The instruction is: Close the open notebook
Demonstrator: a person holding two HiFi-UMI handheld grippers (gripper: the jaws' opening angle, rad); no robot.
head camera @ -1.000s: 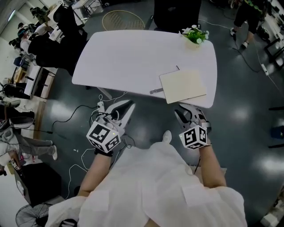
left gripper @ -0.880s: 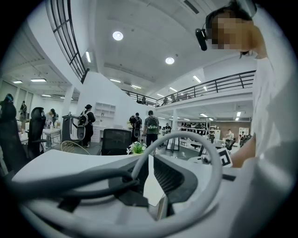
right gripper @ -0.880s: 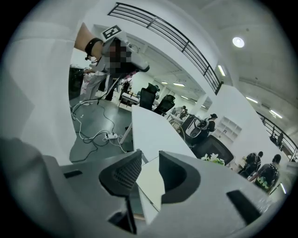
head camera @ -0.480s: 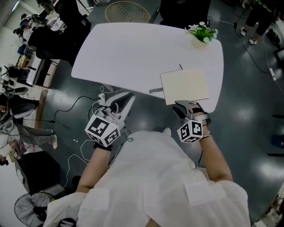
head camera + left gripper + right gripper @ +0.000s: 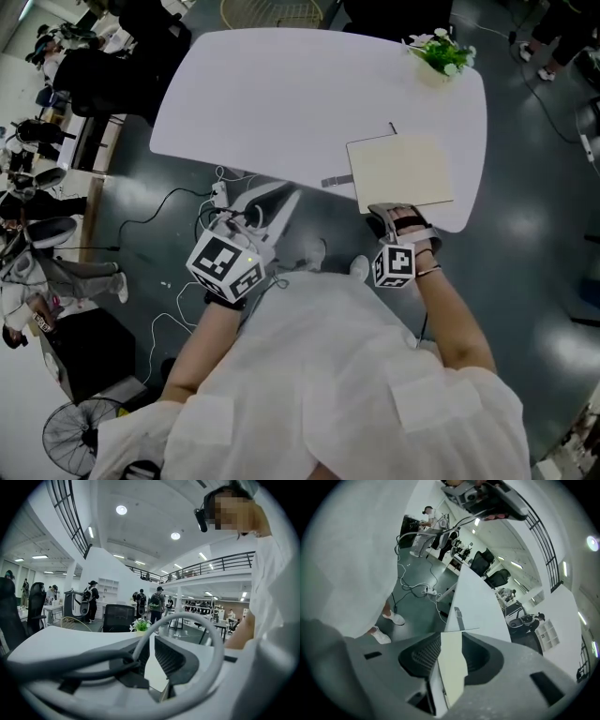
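Right tool (image 5: 394,215) mid-opening astride the near edge of the notebook (image 5: 401,171); left tool (image 5: 277,196) spread, empty.

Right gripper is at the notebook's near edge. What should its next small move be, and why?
Probably close the right gripper on the notebook edge nearest the person. Its jaws are opening with that cream edge between them, apparently not yet pinched, so a grip must come before any lifting.

Between the dark-grey ribbed fingers (image 5: 423,656) of the right gripper (image 5: 398,216), its jaws opening, a cream notebook (image 5: 400,172) is seen, beyond them a white table (image 5: 281,103), and behind them a cube (image 5: 394,265) patterned with black-and-white squares.
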